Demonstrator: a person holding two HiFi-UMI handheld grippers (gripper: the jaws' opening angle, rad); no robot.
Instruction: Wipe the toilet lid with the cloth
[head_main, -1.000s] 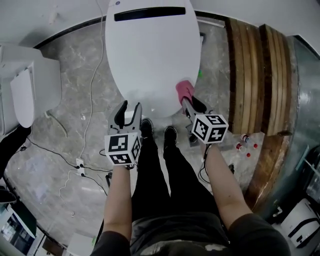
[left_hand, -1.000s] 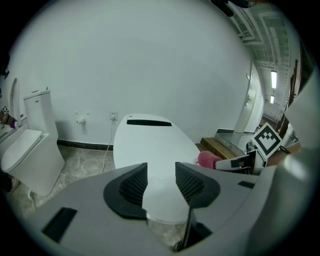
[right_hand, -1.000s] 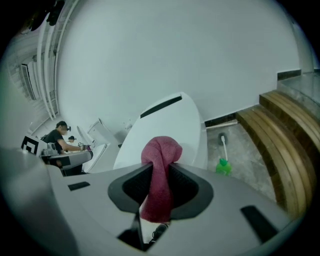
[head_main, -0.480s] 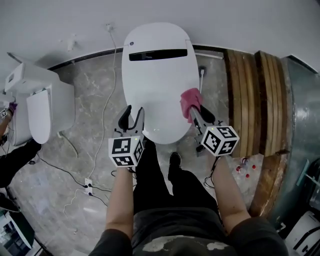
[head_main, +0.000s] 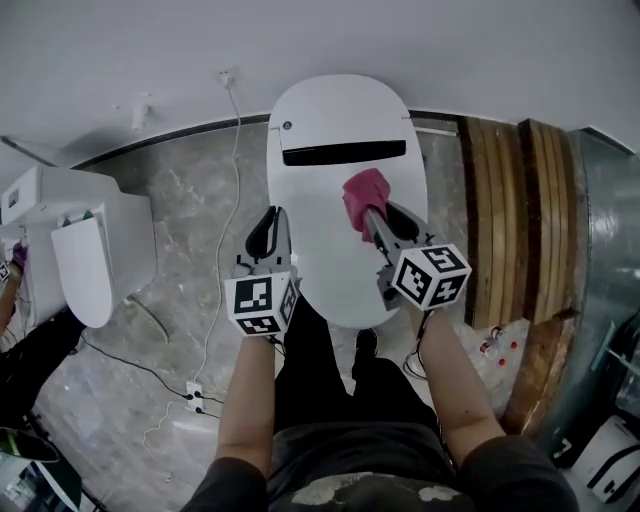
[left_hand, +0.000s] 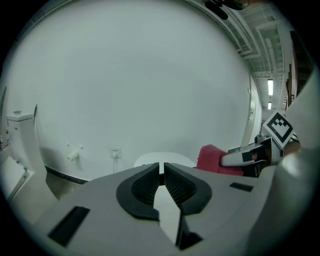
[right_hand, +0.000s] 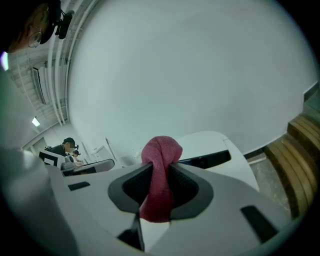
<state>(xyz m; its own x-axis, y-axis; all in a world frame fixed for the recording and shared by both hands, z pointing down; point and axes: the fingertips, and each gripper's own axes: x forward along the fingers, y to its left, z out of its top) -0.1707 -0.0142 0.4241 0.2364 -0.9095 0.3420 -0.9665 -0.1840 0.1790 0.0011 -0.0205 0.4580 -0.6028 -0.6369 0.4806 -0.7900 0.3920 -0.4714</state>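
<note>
**Item 1: white, glossy, oval plastic toilet lid (head_main: 330, 255).** It is lying closed and flat, with a dark slot (head_main: 345, 153) across its back end. I am finding no streak, wet patch or dirt on it. I am therefore judging the wiping as not yet begun, or at its very start. The whole surface is left to cover.

**Item 2: pink-red, bunched fabric cloth (head_main: 362, 192).** I am carrying it in the right gripper (head_main: 380, 215), whose jaws are clamping its middle. A rounded wad is standing out past the tips in the right gripper view. In the head view it is sitting over the lid's right half, just in front of the dark slot. I am not able to tell whether it is touching the lid.

**Item 3: left gripper (head_main: 268, 222).** It is empty. Its jaws have just been closing and are almost together, with nothing between them. It is hovering at the lid's left edge, apart from the cloth.

**Item 4: surroundings.**
- A grey marbled floor (head_main: 190, 260).
- A second white toilet (head_main: 85, 255), well apart on the left.
- Brown wooden slats (head_main: 510, 200) on the right.

**Outstanding, as I am judging it.** The cloth needs pressing down and sweeping over the lid from back to front, both halves.
</note>
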